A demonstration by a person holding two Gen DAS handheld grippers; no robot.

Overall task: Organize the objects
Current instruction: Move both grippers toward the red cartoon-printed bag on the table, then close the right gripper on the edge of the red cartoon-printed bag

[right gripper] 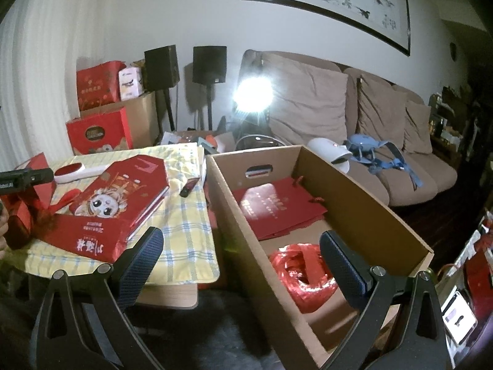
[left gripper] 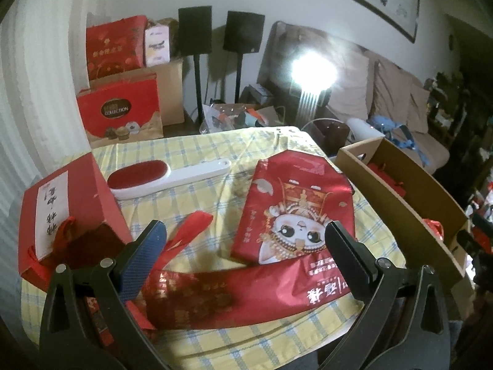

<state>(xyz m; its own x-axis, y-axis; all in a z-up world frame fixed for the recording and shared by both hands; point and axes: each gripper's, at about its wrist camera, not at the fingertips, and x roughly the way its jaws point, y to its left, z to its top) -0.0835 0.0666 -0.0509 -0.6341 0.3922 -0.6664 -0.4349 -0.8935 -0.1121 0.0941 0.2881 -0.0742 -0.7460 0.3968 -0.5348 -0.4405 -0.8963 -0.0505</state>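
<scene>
Both claws gape; cardboard box abuts table edge.

A cartoon-printed bag lies flat near the middle of the tabletop, partly on another flattened bag along the near edge. A lint brush lies toward the far left corner, behind an upright gift box at the left edge. Past the right edge stands a cardboard box with a folded bag in its far part and a ribbon bundle in its near part.
</scene>
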